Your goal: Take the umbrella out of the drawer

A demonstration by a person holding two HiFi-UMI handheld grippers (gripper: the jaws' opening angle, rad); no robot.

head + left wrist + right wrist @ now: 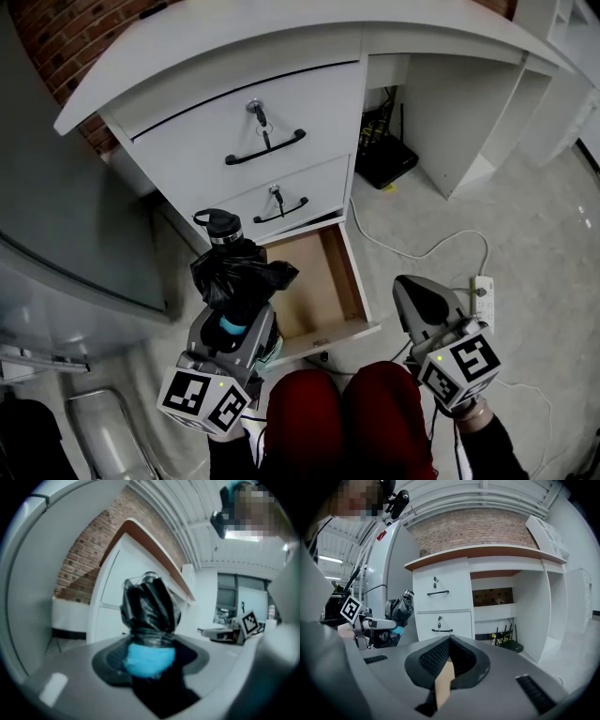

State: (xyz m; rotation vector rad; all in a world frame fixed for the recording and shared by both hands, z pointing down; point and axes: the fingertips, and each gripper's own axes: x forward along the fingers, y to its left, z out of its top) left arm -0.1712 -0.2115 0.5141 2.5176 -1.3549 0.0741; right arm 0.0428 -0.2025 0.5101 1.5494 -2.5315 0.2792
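Grey floor (525,216), brick wall (66,28), open drawer (314,281).

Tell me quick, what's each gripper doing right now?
Left gripper: closed on the folded black umbrella.
Right gripper: jaws together, holding nothing.

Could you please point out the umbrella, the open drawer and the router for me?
umbrella (242,274): head view, its black folded canopy.
open drawer (317,281): head view, its bare wooden bottom.
router (386,161): head view, its black body.
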